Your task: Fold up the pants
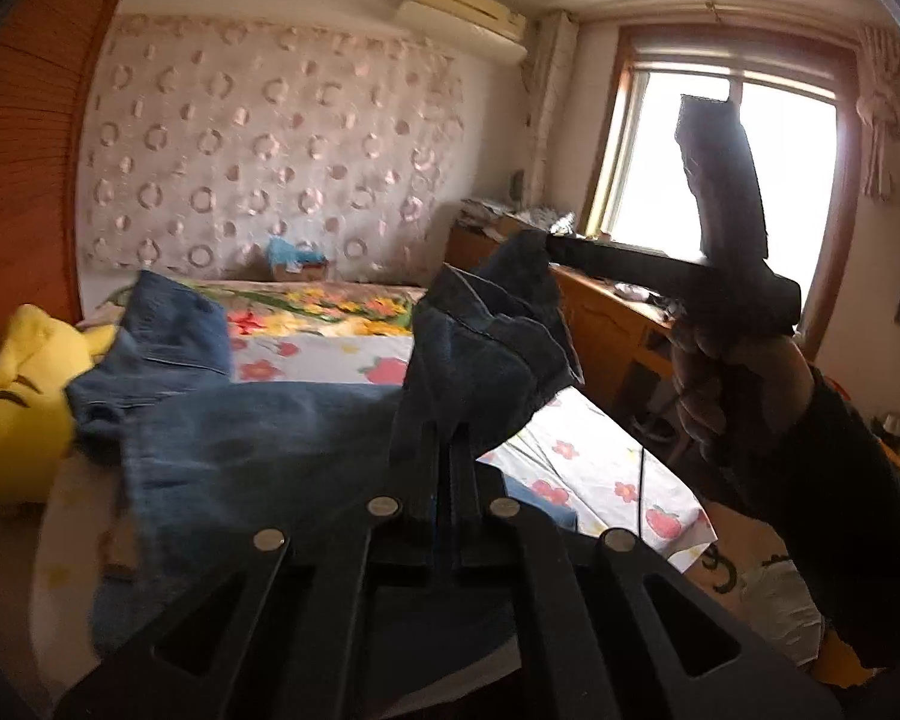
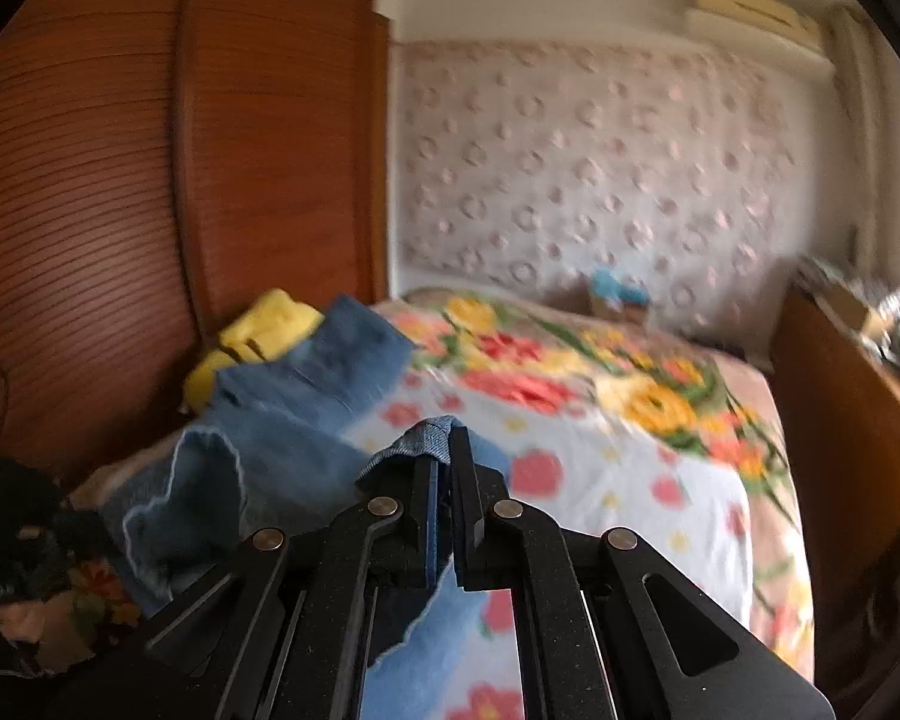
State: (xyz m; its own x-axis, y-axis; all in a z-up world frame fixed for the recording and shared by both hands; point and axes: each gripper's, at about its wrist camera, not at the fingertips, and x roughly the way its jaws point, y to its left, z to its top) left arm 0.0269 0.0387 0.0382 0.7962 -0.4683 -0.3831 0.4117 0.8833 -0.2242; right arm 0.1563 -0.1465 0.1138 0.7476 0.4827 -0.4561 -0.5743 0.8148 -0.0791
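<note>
The left gripper (image 1: 447, 450) is clamped on a bunched fold of the jeans (image 1: 258, 438), its fingers pressed together with denim between them. The right gripper (image 2: 444, 468) likewise pinches a denim edge, which pokes out just past its tips. From both, the jeans trail ahead and left across the floral bed (image 2: 630, 480), ending near a yellow plush (image 1: 24, 396). In the left view, the right hand (image 1: 726, 384) holds its gripper raised to the right, near the window (image 1: 726, 162)
</note>
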